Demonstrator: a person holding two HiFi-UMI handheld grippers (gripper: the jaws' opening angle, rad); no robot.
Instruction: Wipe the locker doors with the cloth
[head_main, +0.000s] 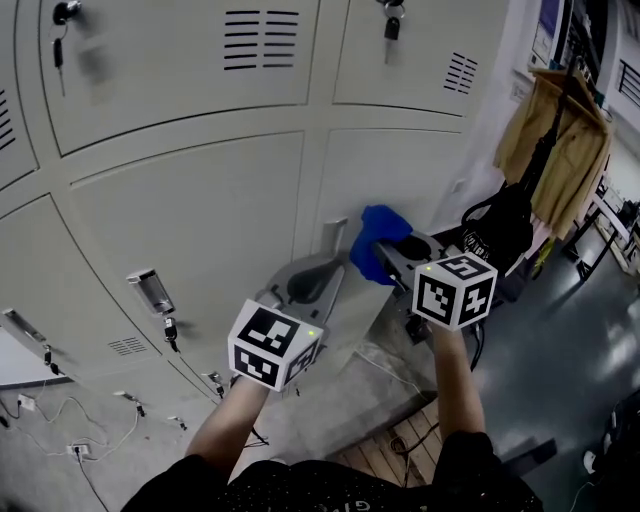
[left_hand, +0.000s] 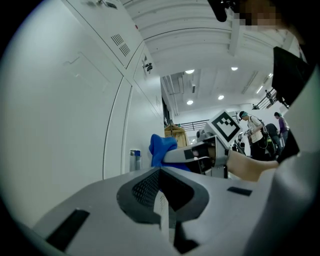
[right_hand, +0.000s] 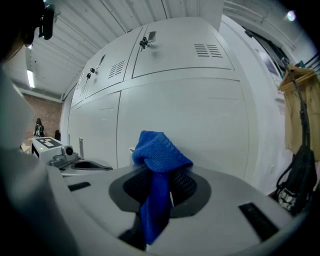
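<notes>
Locker doors (head_main: 190, 220): grey, filled head view from 9 to 1 o'clock. Coat (head_main: 560, 140) hung at 2 o'clock. R gripper (right_hand: 167, 175): jaws were clamped on blue cloth (head_main: 375, 240), approx centre, near lower door; contact w/ door unclear. L gripper (left_hand: 160, 170) sat at cloth's 7 o'clock, jaws closed together, nothing betw.

Locker doors (head_main: 190, 200) fill the left and centre of the head view. At centre, the cloth (head_main: 375, 240) sits in the jaws of the right gripper (head_main: 395, 262). The left gripper (head_main: 318, 282) lies just lower left. A coat (head_main: 560, 150) hangs upper right, above a bag (head_main: 500, 235).
</notes>
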